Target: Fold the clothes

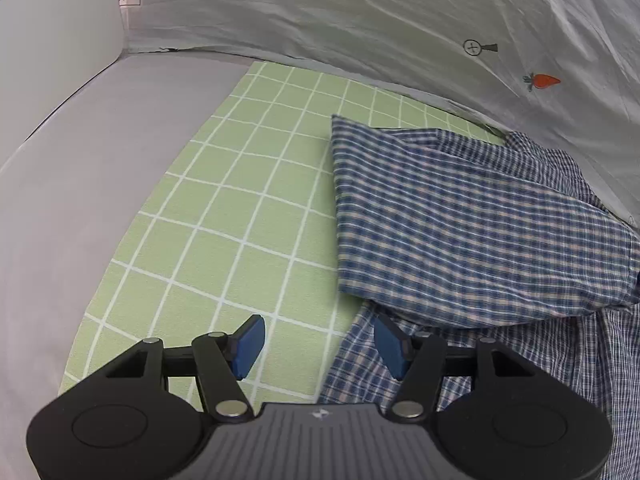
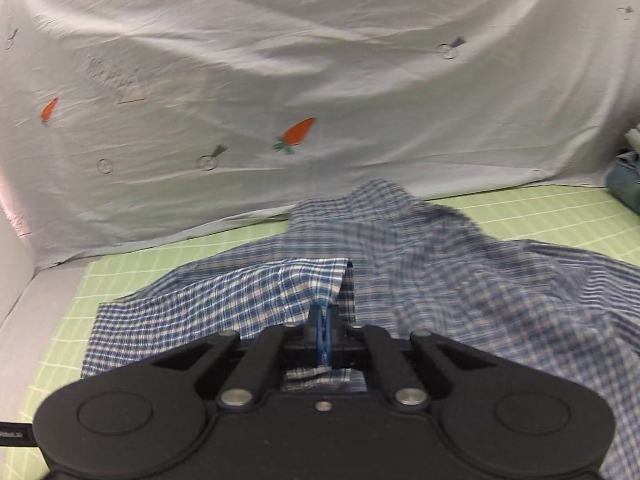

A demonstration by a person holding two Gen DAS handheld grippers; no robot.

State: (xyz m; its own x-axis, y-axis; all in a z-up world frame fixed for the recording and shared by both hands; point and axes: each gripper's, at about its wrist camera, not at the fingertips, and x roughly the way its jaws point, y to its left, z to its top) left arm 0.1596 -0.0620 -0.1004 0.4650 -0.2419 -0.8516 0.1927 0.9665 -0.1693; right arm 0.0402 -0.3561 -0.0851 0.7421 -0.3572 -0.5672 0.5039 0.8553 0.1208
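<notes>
Both tools level: right tool (image 2: 323, 334) pinching shirt (image 2: 400, 264).

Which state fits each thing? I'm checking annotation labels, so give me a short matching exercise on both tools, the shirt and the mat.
Things:
1. left tool
2. right tool
3. plaid shirt
4. green grid mat

States:
A. lies under the garment
B. shut on fabric
C. open, holding nothing
D. partly folded over itself

Pairs: 1-C, 2-B, 3-D, 4-A
</notes>
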